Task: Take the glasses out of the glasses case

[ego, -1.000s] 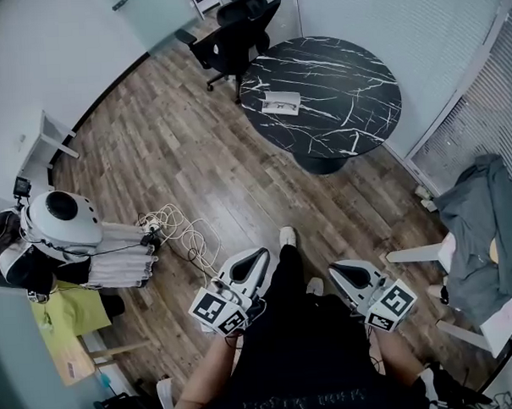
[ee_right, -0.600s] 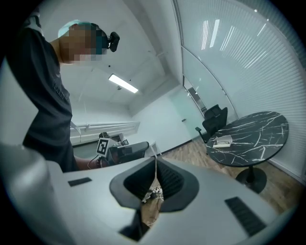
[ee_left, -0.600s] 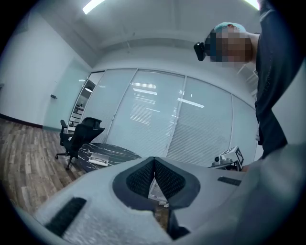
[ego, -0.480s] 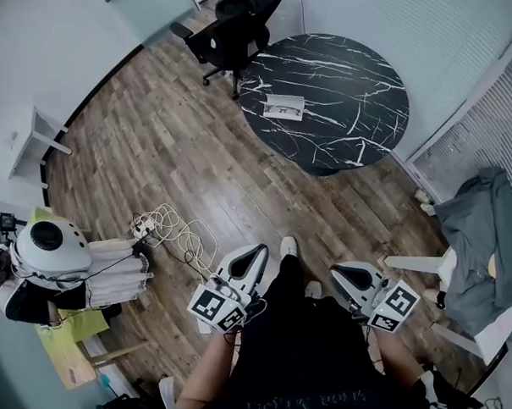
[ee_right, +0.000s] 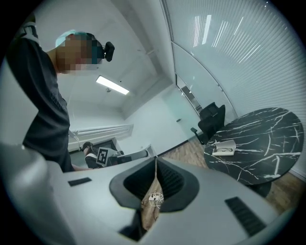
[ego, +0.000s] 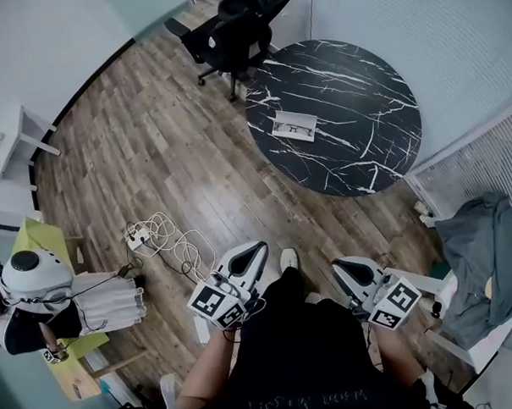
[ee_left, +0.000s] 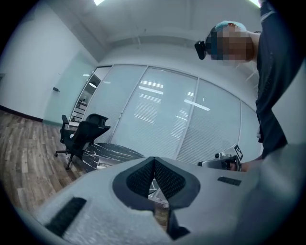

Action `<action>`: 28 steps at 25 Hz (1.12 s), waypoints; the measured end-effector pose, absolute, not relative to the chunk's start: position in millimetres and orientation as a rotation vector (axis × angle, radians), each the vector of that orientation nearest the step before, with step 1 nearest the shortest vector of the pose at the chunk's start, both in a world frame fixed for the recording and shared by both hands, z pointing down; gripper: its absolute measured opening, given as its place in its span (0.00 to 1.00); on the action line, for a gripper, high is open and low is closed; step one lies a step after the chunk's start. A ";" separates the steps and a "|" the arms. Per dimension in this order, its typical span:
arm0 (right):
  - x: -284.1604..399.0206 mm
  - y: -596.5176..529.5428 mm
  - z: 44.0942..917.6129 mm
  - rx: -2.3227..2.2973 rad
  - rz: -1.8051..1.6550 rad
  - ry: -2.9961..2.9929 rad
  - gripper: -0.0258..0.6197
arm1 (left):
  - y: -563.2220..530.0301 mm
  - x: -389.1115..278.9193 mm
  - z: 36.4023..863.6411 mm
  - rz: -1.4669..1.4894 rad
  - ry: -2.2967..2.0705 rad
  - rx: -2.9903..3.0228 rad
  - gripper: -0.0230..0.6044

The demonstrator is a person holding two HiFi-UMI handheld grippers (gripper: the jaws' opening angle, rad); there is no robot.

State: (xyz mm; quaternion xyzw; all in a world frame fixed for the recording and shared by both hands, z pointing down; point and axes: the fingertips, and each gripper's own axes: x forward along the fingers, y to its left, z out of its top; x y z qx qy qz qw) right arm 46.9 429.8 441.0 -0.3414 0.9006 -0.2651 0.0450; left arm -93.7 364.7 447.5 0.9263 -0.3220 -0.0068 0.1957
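Item, my left gripper (ego: 259, 247): held low in front of my body, jaws pressed together at the tips, nothing between them; my right gripper (ego: 337, 264): likewise low, jaws closed tip to tip and empty; glasses case (ego: 285, 122): pale, flat, rectangular, lying open on the round table (ego: 361, 93) of black, white-veined marble, on the part nearest the black office chair (ego: 236, 31); glasses (ego: 299, 130): dark-framed, lying inside the open case, finer detail too small to tell; the case is well apart from both grippers, across a stretch of wooden floor (ego: 152, 145); tangle of pale cable (ego: 177, 241): on the floor near my left gripper; grey garment (ego: 475, 266): draped at my right.
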 end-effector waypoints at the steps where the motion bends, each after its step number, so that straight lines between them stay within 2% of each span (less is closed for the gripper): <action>1: 43.9 420.9 440.6 -1.045 -0.811 2.747 0.09 | 356.0 -95.9 449.3 -0.019 -0.891 2.593 0.07; 16: 35.4 357.2 462.3 -1.148 -0.935 2.690 0.09 | 293.5 -116.2 455.9 -0.044 -0.863 2.583 0.07; 28: 52.7 268.3 473.5 -1.093 -0.966 2.707 0.09 | 215.6 -94.4 452.5 -0.006 -0.886 2.592 0.07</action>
